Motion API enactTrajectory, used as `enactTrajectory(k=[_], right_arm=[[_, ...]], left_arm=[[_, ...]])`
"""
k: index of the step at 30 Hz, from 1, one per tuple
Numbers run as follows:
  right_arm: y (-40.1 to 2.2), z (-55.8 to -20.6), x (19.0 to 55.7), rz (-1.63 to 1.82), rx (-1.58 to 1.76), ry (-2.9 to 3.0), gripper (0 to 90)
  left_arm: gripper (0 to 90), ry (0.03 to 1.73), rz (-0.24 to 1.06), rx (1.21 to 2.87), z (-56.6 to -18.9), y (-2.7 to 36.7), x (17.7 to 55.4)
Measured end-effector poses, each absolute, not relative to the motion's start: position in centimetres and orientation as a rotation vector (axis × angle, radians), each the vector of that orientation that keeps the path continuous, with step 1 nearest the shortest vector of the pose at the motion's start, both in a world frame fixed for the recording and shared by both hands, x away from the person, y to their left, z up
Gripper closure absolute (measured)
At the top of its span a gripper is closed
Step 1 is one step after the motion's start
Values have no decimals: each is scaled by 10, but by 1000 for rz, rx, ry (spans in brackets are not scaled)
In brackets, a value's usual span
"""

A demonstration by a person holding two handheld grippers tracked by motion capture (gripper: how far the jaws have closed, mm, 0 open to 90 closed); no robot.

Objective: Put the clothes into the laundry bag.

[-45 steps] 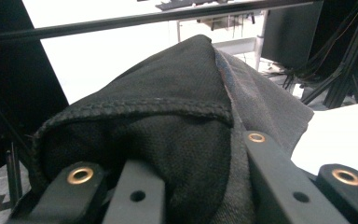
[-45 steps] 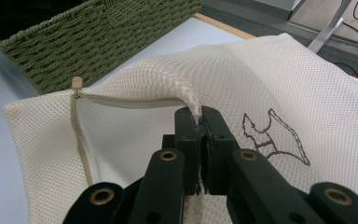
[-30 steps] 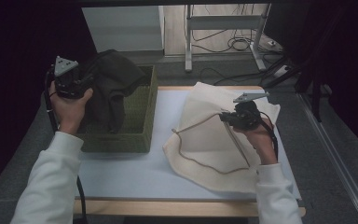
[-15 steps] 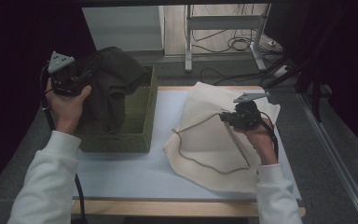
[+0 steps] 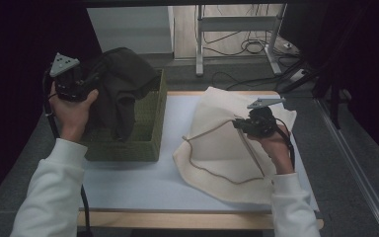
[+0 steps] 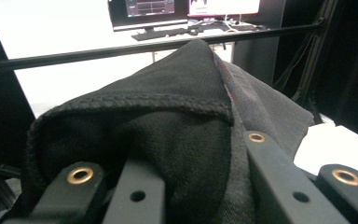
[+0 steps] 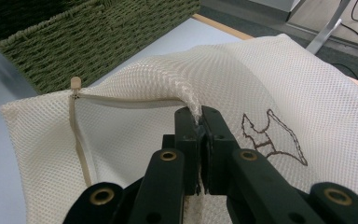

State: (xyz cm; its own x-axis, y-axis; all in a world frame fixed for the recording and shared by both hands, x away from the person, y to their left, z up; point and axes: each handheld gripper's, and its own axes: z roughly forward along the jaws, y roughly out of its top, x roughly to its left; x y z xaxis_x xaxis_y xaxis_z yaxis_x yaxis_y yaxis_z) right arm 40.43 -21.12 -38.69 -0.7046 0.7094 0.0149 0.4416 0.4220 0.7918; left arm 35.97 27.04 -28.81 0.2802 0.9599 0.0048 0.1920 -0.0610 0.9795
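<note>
Cream mesh puckers where the right gripper (image 7: 199, 122) pinches the laundry bag (image 5: 227, 143) edge, the bag lying flat on the pale table (image 5: 128, 182). Beside it, the left gripper (image 6: 191, 154) clamps a dark knitted garment (image 5: 121, 84), lifted, draping into the green woven basket (image 5: 148, 133).

We see a dark, knitted garment (image 5: 121, 89) bunched and lifted at the left, its folds hanging down into the green woven basket (image 5: 143, 143). At the right a cream mesh laundry bag (image 5: 217, 158) lies spread on the table, its zippered edge raised in a ridge, a brown cord looping across it.
</note>
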Motion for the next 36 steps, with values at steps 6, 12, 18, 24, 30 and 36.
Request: enactTrajectory(k=[6,12,18,24,30,36], right_arm=[[-211,-387,405,1170,993,2358,862],[-211,-387,404,1169,993,2358,862],[-211,-387,404,1169,997,2359,862],[-212,-387,404,1169,997,2348,862],[-212,-387,405,1170,997,2348,862],[-212,-388,406,1172,1001,2352,862]], left_arm=[[789,1082,915,1488,-282,266,352],[789,1055,922,1495,-275,261,348],[789,1044,914,1499,-274,257,346],[789,1035,911,1499,-273,256,345],[789,1010,904,1496,-269,251,337],[789,982,877,1495,-268,247,331]])
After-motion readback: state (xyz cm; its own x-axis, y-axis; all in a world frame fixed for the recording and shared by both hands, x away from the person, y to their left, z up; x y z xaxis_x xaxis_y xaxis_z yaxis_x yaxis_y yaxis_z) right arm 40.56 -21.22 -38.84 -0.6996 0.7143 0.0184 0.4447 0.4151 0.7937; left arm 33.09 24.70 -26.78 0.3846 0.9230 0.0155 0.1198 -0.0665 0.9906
